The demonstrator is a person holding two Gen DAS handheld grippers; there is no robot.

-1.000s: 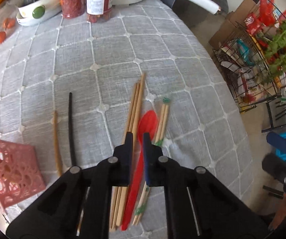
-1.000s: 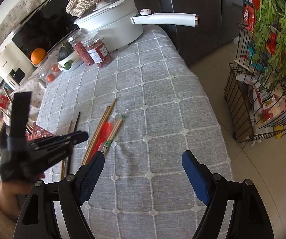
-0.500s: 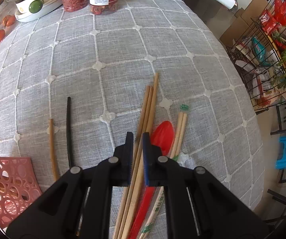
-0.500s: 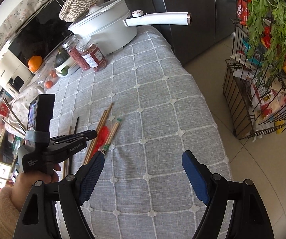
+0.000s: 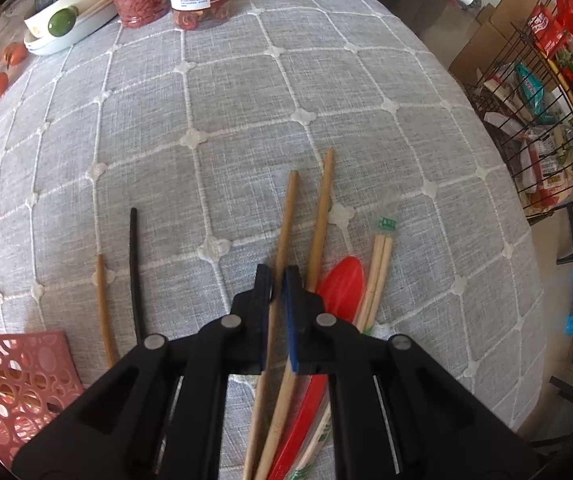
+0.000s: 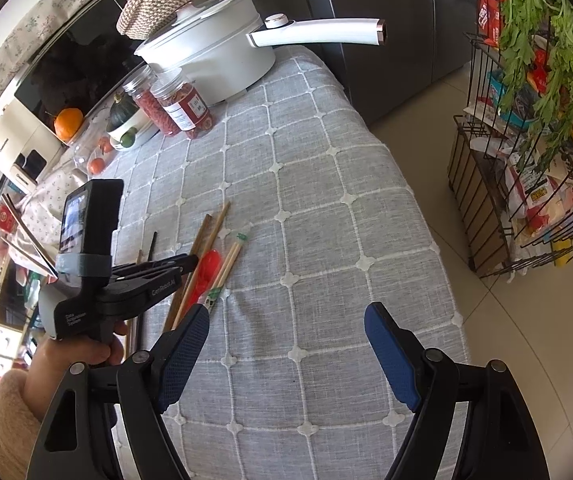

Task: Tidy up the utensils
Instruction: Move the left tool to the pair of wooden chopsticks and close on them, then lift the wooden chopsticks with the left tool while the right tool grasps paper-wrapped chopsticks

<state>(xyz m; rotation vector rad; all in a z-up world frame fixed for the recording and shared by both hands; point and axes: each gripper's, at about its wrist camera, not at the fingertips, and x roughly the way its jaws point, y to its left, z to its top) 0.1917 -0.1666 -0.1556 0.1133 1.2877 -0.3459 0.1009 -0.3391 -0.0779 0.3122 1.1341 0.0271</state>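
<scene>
The left claw (image 5: 277, 280) was pinched nearly shut on one wooden chopstick (image 5: 286, 232) at lower centre of its view — the stick ran between the pads and on up the frame. Its partner chopstick (image 5: 322, 216) lay just right, beside the red spoon (image 5: 344, 288) and the wrapped pair (image 5: 378, 264), all on the grey worktop (image 5: 246, 100). Light, stiff, smooth wood, I'd say — likely to pivot if gripped off-centre, so mid-shaft looked the place to hold. The pink basket (image 5: 14, 376) sat at lower left. The left hand (image 6: 74, 356) held its tool low and level over the cloth; the right claw (image 6: 286, 344) hung wide open, holding nothing, well clear.
</scene>
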